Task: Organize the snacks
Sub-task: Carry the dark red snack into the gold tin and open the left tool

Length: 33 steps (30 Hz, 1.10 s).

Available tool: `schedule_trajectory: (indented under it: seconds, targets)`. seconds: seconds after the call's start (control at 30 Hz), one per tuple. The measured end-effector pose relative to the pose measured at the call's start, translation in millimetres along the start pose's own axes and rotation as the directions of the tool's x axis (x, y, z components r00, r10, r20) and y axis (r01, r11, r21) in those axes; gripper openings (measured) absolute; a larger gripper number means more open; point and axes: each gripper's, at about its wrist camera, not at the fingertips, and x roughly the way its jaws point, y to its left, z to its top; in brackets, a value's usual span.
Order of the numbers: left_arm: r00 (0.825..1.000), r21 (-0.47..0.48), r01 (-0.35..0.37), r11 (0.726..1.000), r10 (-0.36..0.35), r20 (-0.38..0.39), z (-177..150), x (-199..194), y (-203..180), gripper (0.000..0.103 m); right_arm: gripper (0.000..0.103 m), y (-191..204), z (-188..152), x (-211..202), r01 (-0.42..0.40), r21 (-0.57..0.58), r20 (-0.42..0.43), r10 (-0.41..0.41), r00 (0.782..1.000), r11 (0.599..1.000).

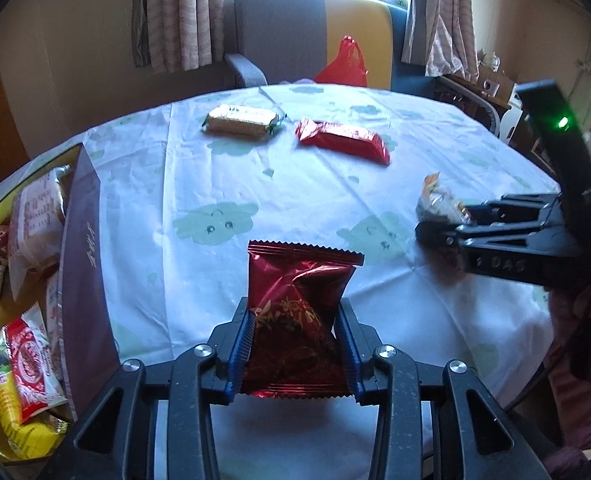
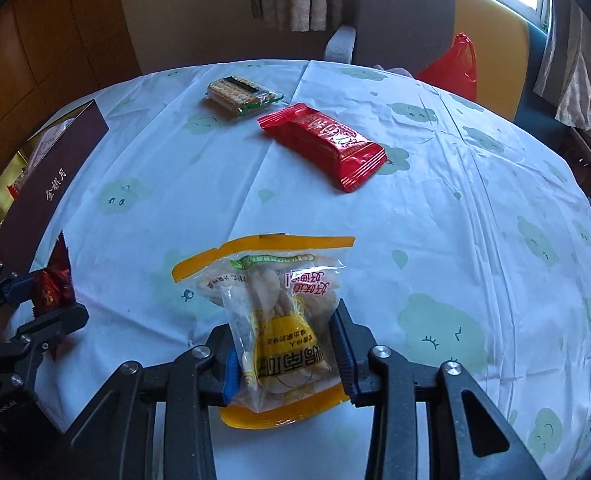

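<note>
My left gripper (image 1: 295,322) is shut on a dark red foil snack packet (image 1: 295,312), held just above the tablecloth. My right gripper (image 2: 285,334) is shut on a clear packet with yellow edges (image 2: 279,320), also near the cloth. From the left wrist view the right gripper (image 1: 439,226) sits at the right with its packet (image 1: 439,200). From the right wrist view the left gripper (image 2: 55,300) sits at the left with the dark red packet (image 2: 53,284). A bright red packet (image 1: 343,140) (image 2: 323,146) and a cracker pack (image 1: 243,119) (image 2: 239,94) lie at the far side of the table.
A brown box (image 1: 83,280) (image 2: 51,184) with several snack packets inside stands at the table's left edge. The round table wears a pale cloth with green prints (image 1: 215,184) (image 2: 455,208). Behind it stand a grey chair (image 1: 279,28) and a red plastic bag (image 1: 345,64).
</note>
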Motion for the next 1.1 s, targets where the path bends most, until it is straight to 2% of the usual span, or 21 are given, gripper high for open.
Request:
schedule_trajectory:
  seconds: [0.07, 0.23, 0.3, 0.4, 0.43, 0.5, 0.67, 0.77, 0.83, 0.87, 1.0, 1.1]
  targets:
    - [1.000, -0.020, 0.010, 1.000, -0.010, 0.019, 5, -12, 4, 0.040, 0.039, 0, -2, 0, 0.003, 0.010, 0.013, -0.003, 1.000, 1.000]
    - [0.998, -0.153, 0.013, 0.988, -0.003, 0.068, 17, -48, 38, 0.040, 0.039, 2, -4, -1, 0.021, 0.014, 0.039, -0.021, 0.999, 1.000]
    - [0.995, -0.213, -0.016, 0.977, 0.037, 0.095, 19, -67, 61, 0.040, 0.039, 2, -4, -1, 0.022, 0.012, 0.042, -0.023, 0.999, 1.000]
    - [0.984, -0.304, -0.098, 0.948, 0.139, 0.116, 19, -92, 98, 0.040, 0.039, 2, -6, -1, 0.024, 0.012, 0.054, -0.024, 0.998, 1.000]
    - [0.971, -0.335, -0.169, 0.927, 0.215, 0.105, 17, -101, 111, 0.040, 0.039, 2, -7, -2, 0.027, 0.011, 0.059, -0.028, 0.998, 1.000]
    - [0.933, -0.379, -0.295, 0.877, 0.350, 0.085, 13, -117, 135, 0.040, 0.040, 5, -8, -2, 0.039, 0.005, 0.070, -0.039, 0.997, 0.999]
    - [0.859, -0.501, -0.431, 0.750, 0.511, 0.025, -7, -144, 188, 0.040, 0.039, 7, -10, -2, 0.059, -0.007, 0.091, -0.058, 0.994, 0.998]
    - [0.820, -0.530, -0.490, 0.693, 0.572, -0.010, -19, -153, 202, 0.040, 0.039, 8, -11, -2, 0.065, -0.009, 0.097, -0.064, 0.993, 0.998]
    - [0.797, -0.532, -0.515, 0.672, 0.604, -0.008, -25, -159, 204, 0.040, 0.039, 9, -12, -2, 0.068, -0.011, 0.102, -0.067, 0.993, 0.998]
    - [0.792, -0.536, -0.517, 0.667, 0.611, -0.005, -28, -162, 204, 0.040, 0.039, 9, -12, -2, 0.070, -0.011, 0.104, -0.069, 0.992, 0.997]
    - [0.785, -0.544, -0.518, 0.660, 0.619, 0.003, -33, -167, 208, 0.041, 0.039, 10, -13, -3, 0.079, -0.012, 0.111, -0.077, 0.991, 0.997]
    - [0.791, -0.541, -0.516, 0.664, 0.612, -0.003, -31, -162, 206, 0.041, 0.039, 11, -13, -3, 0.085, -0.012, 0.115, -0.083, 0.990, 0.996]
